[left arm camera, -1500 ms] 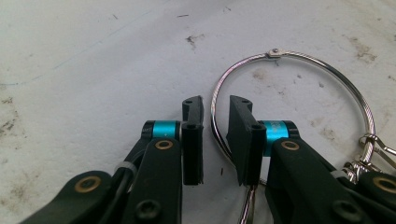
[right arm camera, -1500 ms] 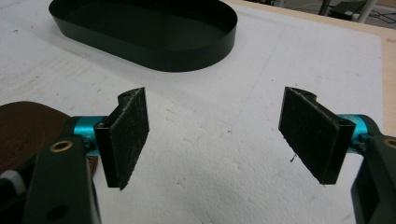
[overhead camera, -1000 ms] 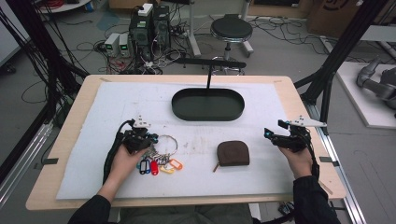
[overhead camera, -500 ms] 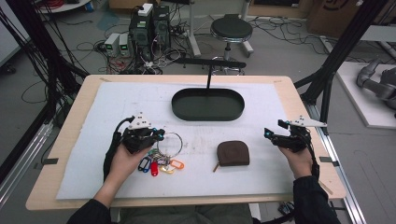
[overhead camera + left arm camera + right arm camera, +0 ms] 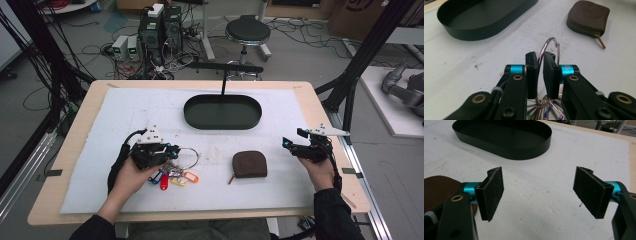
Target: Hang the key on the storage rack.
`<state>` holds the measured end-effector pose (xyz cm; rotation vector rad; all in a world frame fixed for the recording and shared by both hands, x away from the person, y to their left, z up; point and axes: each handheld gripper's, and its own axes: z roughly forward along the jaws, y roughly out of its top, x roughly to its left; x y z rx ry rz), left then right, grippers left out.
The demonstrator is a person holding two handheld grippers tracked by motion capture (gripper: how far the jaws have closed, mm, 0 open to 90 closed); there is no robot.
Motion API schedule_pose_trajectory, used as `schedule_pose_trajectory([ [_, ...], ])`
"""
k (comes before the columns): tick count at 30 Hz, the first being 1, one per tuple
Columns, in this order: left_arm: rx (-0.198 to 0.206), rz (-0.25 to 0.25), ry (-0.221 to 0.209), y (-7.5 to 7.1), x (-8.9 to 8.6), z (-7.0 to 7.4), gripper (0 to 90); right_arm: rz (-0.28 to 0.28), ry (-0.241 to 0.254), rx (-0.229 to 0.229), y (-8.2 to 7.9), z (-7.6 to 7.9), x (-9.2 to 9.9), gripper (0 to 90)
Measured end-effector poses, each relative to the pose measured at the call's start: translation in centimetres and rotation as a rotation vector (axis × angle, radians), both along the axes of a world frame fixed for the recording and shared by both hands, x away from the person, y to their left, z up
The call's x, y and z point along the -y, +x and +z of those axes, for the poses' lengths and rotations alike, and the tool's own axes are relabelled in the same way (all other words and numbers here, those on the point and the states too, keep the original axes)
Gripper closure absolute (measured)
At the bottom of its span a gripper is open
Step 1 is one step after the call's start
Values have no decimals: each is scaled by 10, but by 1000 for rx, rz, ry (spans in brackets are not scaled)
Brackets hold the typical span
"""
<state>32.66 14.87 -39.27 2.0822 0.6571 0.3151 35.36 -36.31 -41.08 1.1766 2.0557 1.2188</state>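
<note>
now left fingers (image 5: 538, 75) slightly wider around the key ring (image 5: 549, 47) (lifted since earlier), right fingers (image 5: 544, 192) wide, empty

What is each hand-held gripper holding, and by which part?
Left hand-held gripper pinches the key ring by its wire loop, jaws just easing; right hand-held gripper holds nothing.

one camera looks down from above; two sit close on the tongs, all sharing the black tray (image 5: 222, 111).

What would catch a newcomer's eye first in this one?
The left gripper stands out at the table's near left: its fingers have just been opening around a key ring with coloured tags. Behind it lies a black oval tray, and a brown zip pouch sits at centre.
</note>
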Motion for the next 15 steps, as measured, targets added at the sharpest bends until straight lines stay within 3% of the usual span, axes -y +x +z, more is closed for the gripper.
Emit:
schedule_pose_trajectory([
  [5, -34, -27, 16, 2, 2, -4, 818, 3, -2, -2, 0, 0, 0, 251],
  [8, -42, -40, 31, 3, 1, -5, 829, 2, -1, -2, 0, 0, 0, 251],
  [15, -42, -45, 20, 2, 1, -4, 861, 1, -1, -3, 0, 0, 0, 251],
])
